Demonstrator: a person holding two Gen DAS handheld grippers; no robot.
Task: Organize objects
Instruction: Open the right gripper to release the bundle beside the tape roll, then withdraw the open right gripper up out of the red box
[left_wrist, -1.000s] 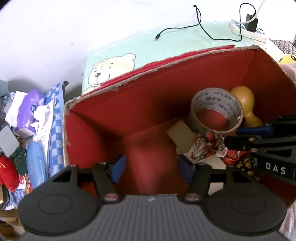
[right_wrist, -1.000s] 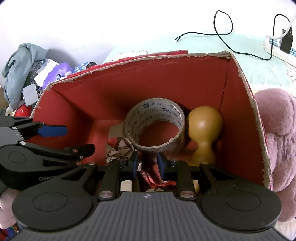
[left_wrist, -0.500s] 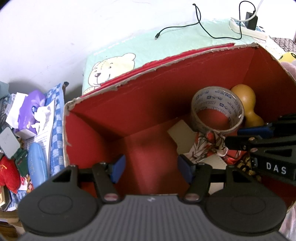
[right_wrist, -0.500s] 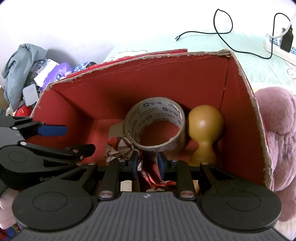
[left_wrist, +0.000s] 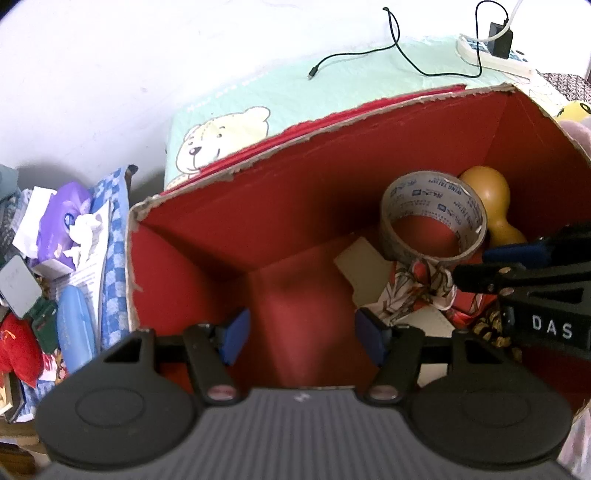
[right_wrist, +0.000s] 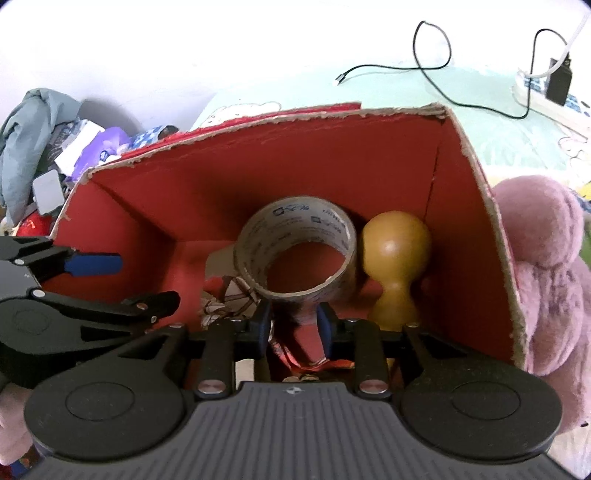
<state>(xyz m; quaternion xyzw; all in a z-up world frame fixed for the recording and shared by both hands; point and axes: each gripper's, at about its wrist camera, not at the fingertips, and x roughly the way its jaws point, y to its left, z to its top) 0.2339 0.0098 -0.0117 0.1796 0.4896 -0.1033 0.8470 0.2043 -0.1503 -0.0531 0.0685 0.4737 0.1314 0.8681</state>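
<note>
- Hovering over the near edge of the red cardboard box (right_wrist: 476, 206), the right gripper (right_wrist: 293, 325) is standing with its jaws slightly parted; they have just been opening, and the lower rim of the tape roll (right_wrist: 295, 251) is sitting between the blue pads, which no longer seem to be pressing it.
- Waiting beside it, the left gripper (left_wrist: 303, 332) is hanging open and empty over the bare red floor of the box.
- Lying just under the right jaws, a patterned red and white cloth (left_wrist: 417, 291) is looking soft and limp; it would bunch rather than slide, so a pinch at a fold should do.
- Leaning on its edge, the tape roll is resting against the wooden gourd-shaped piece (right_wrist: 395, 266) near the right wall; it is probably light and stiff, best taken across the band's wall.
- Standing upright behind, the wooden piece is looking smooth and possibly slippery; its narrow waist is the likely hold.
- Sitting outside the box, a pink plush toy (right_wrist: 546, 280) is touching the right wall.
</note>
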